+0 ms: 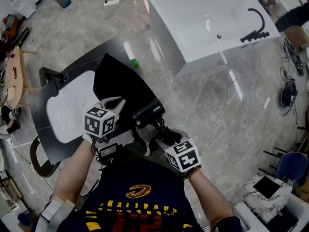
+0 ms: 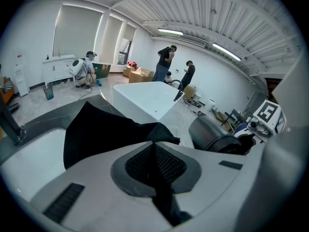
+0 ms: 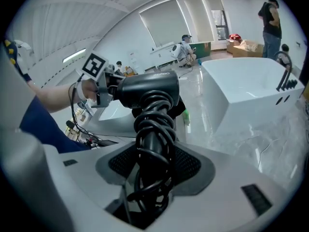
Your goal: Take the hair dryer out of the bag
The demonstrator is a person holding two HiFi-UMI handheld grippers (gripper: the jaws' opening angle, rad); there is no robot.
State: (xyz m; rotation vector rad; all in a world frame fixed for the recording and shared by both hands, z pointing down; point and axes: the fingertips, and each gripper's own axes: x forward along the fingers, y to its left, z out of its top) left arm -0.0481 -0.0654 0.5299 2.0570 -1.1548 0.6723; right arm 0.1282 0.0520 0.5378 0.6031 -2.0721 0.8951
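The black hair dryer [image 1: 149, 112] is out in the air over the counter, its cord wound round the handle. My right gripper [image 1: 163, 133] is shut on that handle; in the right gripper view the coiled handle [image 3: 152, 144] stands between the pads of the right gripper [image 3: 154, 166], with the dryer's body [image 3: 147, 88] above. The black bag [image 1: 120, 83] hangs limp to the left of the dryer. My left gripper [image 1: 114, 104] is shut on a fold of the bag's cloth [image 2: 106, 129]. In the left gripper view, the fabric is pinched in the left gripper [image 2: 155, 151] and the dryer [image 2: 212, 135] is at the right.
A white basin [image 1: 67, 108] is set in a dark counter [image 1: 48, 146] under the bag. A white bathtub [image 1: 207, 18] with a black faucet [image 1: 256, 30] stands behind. A green bottle [image 1: 134, 62] and cables [image 1: 251, 100] lie on the marble floor. People [image 2: 166, 64] stand far off.
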